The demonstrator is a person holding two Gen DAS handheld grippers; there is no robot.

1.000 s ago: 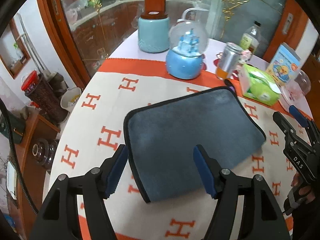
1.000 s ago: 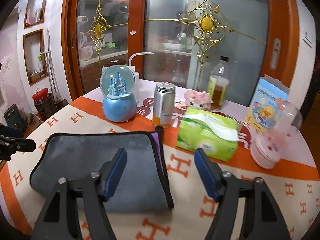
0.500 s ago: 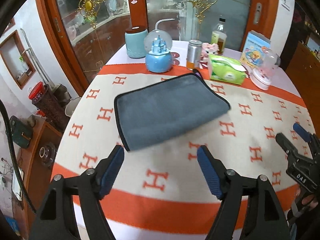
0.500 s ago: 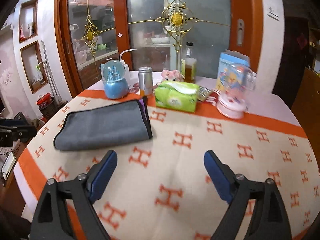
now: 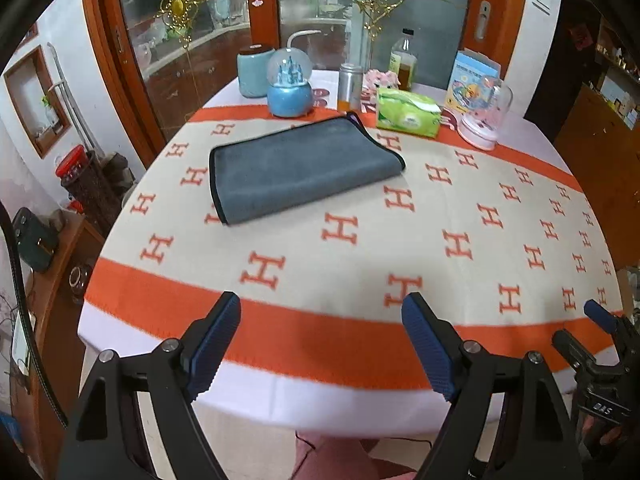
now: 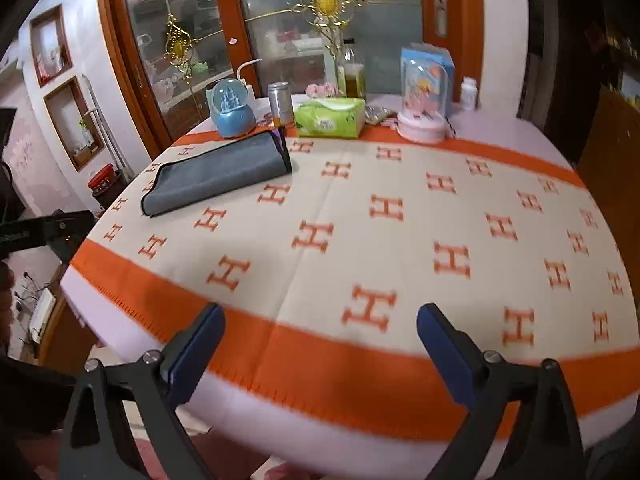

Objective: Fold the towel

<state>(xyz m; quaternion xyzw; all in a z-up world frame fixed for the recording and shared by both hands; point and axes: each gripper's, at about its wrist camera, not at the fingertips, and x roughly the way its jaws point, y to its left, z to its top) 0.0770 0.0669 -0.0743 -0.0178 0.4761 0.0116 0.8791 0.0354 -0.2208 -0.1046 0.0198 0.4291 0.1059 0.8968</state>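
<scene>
Both grippers have backed off past the table's near edge. Folded grey microfibre towel with black piping (image 5: pixel 298 168) lies flat, well ahead of left gripper (image 5: pixel 320 344), ahead-left of right gripper (image 6: pixel 320 354). Both spread wide, empty, level. Judged soft, light, limp; pinch a corner.

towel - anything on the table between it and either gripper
Nothing visible does. The folded grey towel lies far from both open grippers, left gripper and right gripper, with only bare tablecloth between. The snow globe and tissue pack stand beyond the towel.
</scene>
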